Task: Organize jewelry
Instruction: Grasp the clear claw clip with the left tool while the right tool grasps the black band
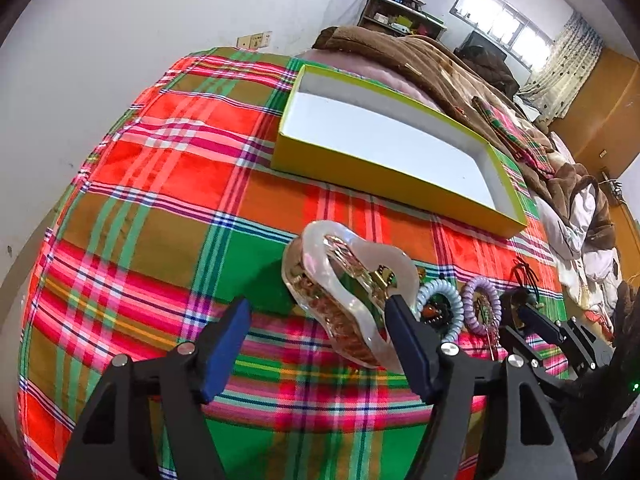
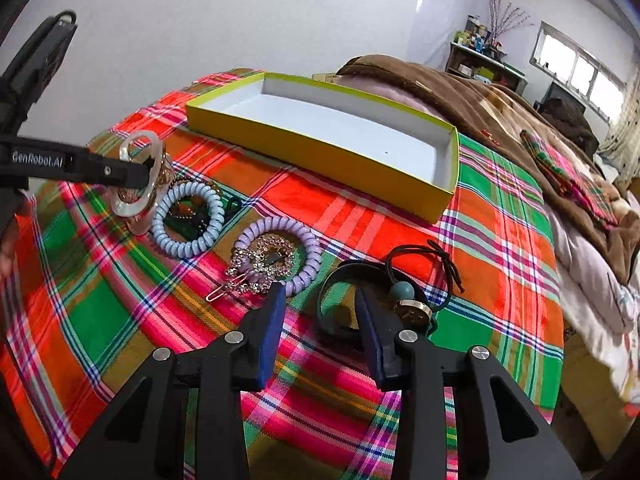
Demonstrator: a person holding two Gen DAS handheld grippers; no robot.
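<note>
A yellow-green tray [image 1: 360, 168] with a bare white inside lies on the plaid cloth; it also shows in the right wrist view [image 2: 320, 148]. My left gripper [image 1: 316, 308] is open around a pearly white claw hair clip [image 1: 344, 288], which lies between its fingers, nearer the right one. My right gripper [image 2: 320, 296] is open, low over a dark green hair tie [image 2: 340, 312] with a gold charm. A blue coil tie [image 2: 188, 220], a purple coil tie [image 2: 280, 252] with a rhinestone clip [image 2: 260, 264], and a black elastic [image 2: 424, 256] lie nearby.
The plaid cloth [image 1: 180, 208] covers the bed's near part. A brown blanket [image 1: 460, 76] and folded plaid cloth [image 2: 572, 176] lie behind the tray. A wall runs on the left. A shelf [image 1: 404, 16] and window stand far back.
</note>
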